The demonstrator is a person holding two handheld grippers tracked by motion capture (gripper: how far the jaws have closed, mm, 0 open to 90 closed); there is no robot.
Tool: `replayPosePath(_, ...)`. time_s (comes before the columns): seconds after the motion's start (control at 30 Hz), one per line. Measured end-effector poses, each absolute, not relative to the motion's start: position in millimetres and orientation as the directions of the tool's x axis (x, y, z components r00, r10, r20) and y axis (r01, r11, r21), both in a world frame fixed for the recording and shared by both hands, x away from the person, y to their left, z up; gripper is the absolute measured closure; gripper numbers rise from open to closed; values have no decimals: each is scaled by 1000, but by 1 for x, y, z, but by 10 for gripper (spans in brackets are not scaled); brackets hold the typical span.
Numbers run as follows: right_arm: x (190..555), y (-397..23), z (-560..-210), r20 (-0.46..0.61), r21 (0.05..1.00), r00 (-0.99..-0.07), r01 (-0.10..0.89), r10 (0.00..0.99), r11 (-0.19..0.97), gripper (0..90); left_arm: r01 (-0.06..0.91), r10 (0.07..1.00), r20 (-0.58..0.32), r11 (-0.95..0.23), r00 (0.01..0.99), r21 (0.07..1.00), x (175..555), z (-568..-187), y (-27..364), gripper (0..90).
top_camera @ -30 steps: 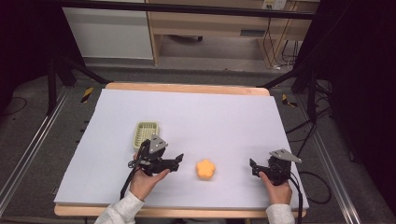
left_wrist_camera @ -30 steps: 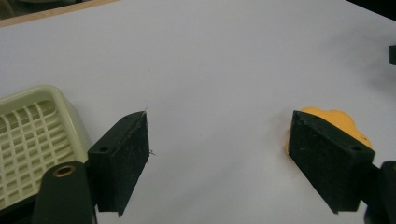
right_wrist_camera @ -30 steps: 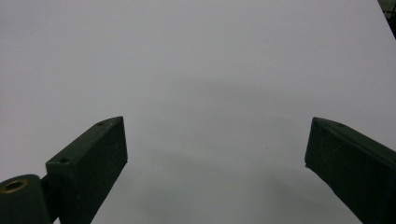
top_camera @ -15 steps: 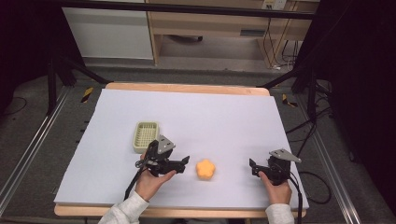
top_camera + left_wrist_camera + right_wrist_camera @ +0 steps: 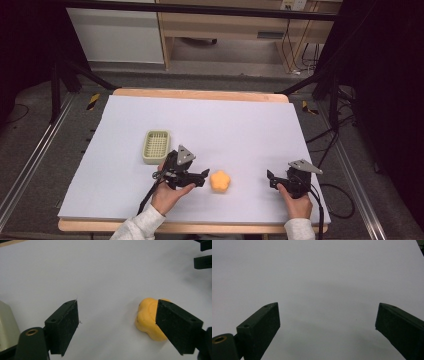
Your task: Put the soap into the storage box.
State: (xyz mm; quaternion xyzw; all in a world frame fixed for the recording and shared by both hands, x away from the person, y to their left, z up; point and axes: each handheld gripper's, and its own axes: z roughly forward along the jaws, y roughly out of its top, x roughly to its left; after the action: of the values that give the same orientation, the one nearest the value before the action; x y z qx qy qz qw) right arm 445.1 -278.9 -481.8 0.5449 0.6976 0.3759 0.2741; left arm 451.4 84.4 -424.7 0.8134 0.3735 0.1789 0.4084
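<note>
Since 1 second ago the left gripper (image 5: pixel 202 176) has slid rightward, away from the green basket (image 5: pixel 156 146) and up to the orange lobed piece (image 5: pixel 220 181). Its 2 jaws stand spread; in the left gripper view the piece (image 5: pixel 149 318) sits just behind the right-hand jaw, not between them, and nothing is gripped. The right gripper (image 5: pixel 271 180) has stayed near the table's right edge, jaws wide apart over bare white sheet (image 5: pixel 319 285), holding nothing. The piece lies near the front edge of the white sheet (image 5: pixel 210 122), between the 2 grippers. The far half of the sheet is open room.
</note>
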Motion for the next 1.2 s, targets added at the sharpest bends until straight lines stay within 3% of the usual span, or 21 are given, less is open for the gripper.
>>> replayPosePath(1.2,445,-279,-481,35,823,-256,555,966,117,61,475,715,-20,-443,699,760,450,-435,43,146)
